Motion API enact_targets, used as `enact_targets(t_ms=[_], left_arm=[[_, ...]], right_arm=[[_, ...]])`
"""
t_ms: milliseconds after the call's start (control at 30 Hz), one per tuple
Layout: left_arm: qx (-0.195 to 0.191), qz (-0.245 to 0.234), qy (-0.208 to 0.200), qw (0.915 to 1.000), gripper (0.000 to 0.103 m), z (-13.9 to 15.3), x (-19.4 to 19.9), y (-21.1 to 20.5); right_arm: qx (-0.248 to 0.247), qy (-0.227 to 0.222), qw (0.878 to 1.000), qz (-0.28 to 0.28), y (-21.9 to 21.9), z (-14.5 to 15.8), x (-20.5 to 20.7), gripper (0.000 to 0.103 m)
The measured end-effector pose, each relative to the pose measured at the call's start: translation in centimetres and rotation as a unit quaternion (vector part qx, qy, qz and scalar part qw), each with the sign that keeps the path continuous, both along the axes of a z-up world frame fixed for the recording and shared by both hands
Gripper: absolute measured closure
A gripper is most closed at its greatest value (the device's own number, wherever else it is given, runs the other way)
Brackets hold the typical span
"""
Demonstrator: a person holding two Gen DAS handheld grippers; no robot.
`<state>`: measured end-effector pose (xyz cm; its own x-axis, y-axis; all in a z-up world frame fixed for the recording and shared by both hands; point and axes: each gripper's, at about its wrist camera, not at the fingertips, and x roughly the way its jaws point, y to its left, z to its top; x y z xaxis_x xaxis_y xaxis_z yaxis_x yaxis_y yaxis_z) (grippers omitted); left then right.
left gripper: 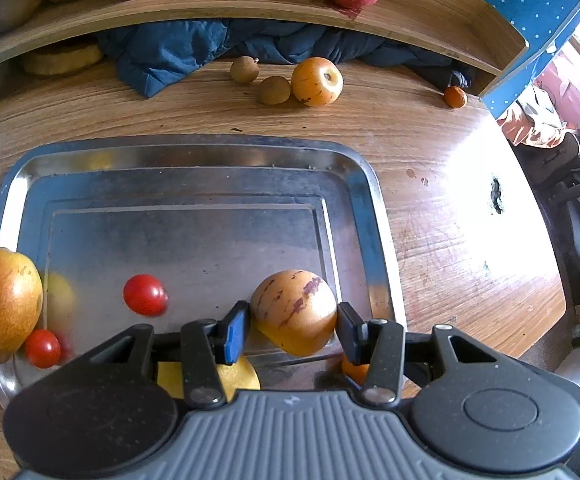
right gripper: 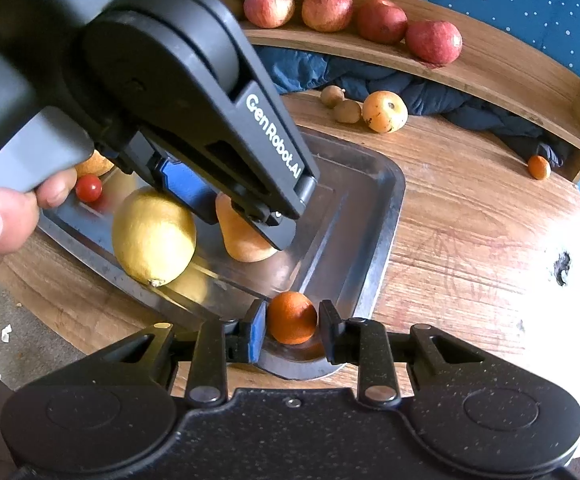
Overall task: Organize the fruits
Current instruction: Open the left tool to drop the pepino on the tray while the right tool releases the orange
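My left gripper [left gripper: 291,326] pinching striped yellow fruit [left gripper: 293,310] over metal tray [left gripper: 194,152]. My right gripper [right gripper: 291,326] nearly closed around small orange fruit [right gripper: 291,318] at tray corner; contact unclear. I'd lower gently, release slowly, avoid rolling.

The tray [left gripper: 373,216] is polished sheet metal, glossy and mirror-like, with faint scuffing on its floor. The counter [left gripper: 429,152] is wood-grain, satin, scratched and stained. The shelf [left gripper: 250,4] is smooth wood. The blue cloth [left gripper: 178,48] is soft, matt, quilted fabric. The cherry tomatoes [left gripper: 145,294] are glossy; the lemon [right gripper: 154,236] is matt and pebbled.
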<state>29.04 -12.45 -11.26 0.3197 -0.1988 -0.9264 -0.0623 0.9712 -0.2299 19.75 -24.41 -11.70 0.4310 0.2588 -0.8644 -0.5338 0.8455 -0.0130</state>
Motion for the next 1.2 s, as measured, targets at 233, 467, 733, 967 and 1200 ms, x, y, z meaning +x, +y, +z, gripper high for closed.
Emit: enact_targets(t_ms=[233,467,733,967,1200], left_arm=[[0.008,0.005,-0.001,1.0,0.052,0.1,0.0,-0.5],[0.011,0.006,-0.003,0.9999,0.043,-0.1,-1.0,-1.5],[0.019,0.012,-0.026,0.9994,0.028,1.3,-2.6,-2.5],[0.032,0.021,-0.037,0.9986,0.01,3.3,-5.0,-2.0],[0.057,0.048,-0.022,0.9969,0.001,4.4,-8.6,0.3]], right_arm=[[-0.001,-0.001,1.0,-0.003,-0.5,0.2,-0.2,0.069],[0.0,-0.007,1.0,-0.007,-1.3,0.5,-0.6,0.063],[0.008,-0.017,1.0,-0.013,-2.7,1.2,-1.2,0.047],[0.025,-0.021,0.999,-0.011,-3.6,2.0,-2.2,0.026],[0.041,-0.024,0.999,0.011,-3.3,2.6,-3.0,0.014]])
